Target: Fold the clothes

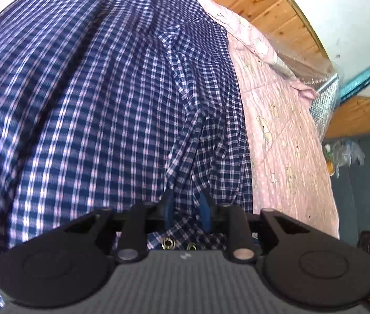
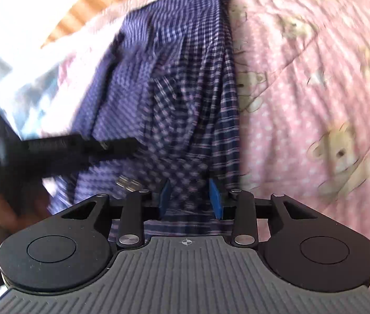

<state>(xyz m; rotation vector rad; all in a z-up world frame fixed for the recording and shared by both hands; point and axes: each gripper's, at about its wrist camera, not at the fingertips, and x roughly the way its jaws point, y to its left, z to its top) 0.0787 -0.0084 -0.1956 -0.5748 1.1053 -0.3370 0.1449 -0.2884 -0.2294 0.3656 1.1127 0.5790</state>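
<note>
Checked shirt (image 2: 174, 83) lengthwise on pink bed cover (image 2: 315, 91), near its right edge
Both claws over shirt hem; right claw (image 2: 190, 198) parted, cloth betw. pads, ungripped; left claw (image 1: 186, 206) narrow, grip unclear

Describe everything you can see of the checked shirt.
The shirt is thin woven cloth, navy with a fine white-and-pink check. It lies spread but rumpled on a pink bedcover printed with teddy bears, one side bunched into long folds. Metal snap fasteners show along an edge near the left gripper. Cloth runs between the blue pads of both the left and the right gripper; whether either set of jaws pinches it is unclear.
</note>
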